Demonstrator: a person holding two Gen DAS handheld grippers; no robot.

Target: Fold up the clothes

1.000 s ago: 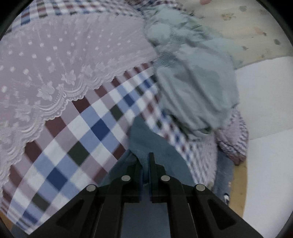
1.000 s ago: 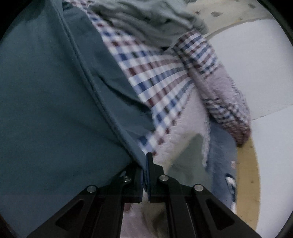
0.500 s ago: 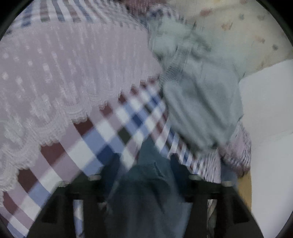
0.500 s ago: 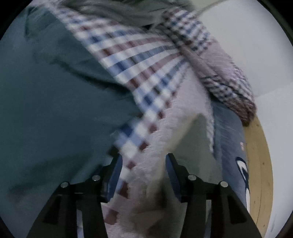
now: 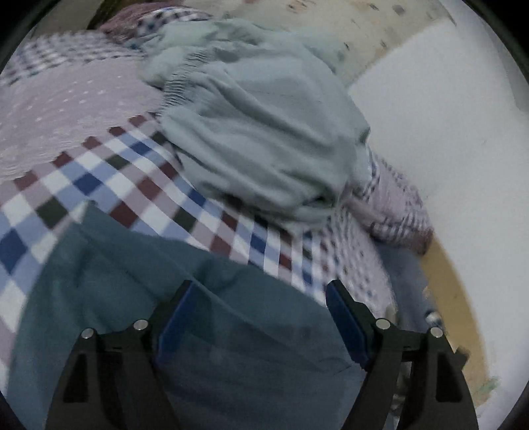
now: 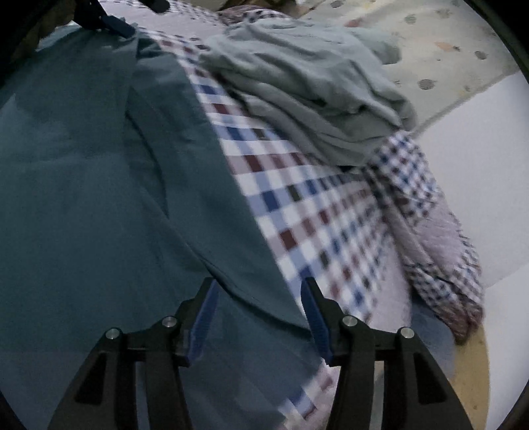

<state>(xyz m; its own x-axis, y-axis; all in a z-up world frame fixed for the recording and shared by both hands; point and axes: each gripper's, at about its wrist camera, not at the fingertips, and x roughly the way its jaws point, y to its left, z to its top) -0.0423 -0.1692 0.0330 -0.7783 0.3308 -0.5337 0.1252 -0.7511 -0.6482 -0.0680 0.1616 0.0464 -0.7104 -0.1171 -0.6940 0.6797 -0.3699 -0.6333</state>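
Nearest the lenses, both tools are hanging spread wide with nothing between their blue pads: the left tool (image 5: 258,297) and the right tool (image 6: 258,294) are each sitting released just over the dark teal garment (image 6: 99,185), which is lying flat on the checked bedcover (image 6: 297,211). In the right view its long hem is running diagonally from the upper left down between the fingers.

The main risk from here is a poor pinch. If either tool is closing on a single layer, or is catching the bedcover along with the teal cloth, the fold could be dragging crooked or pulling the cover up with it. The soft knit is also looking likely to slump and wrinkle if lifted from one edge only.

Further off, a pale grey-green garment (image 5: 264,132) is lying bunched on the cover, close enough that a wide sweep of the teal cloth could be snagging it. Beside it a small-check cloth (image 6: 429,211) is draping over the bed's edge, with blue denim (image 5: 403,271) showing beneath.

Much is staying unclear. The teal garment is running off the frame, so its type and full outline cannot be told. Motion blur is softening both views, and the dark object (image 6: 109,16) at the top left of the right view is cut off.
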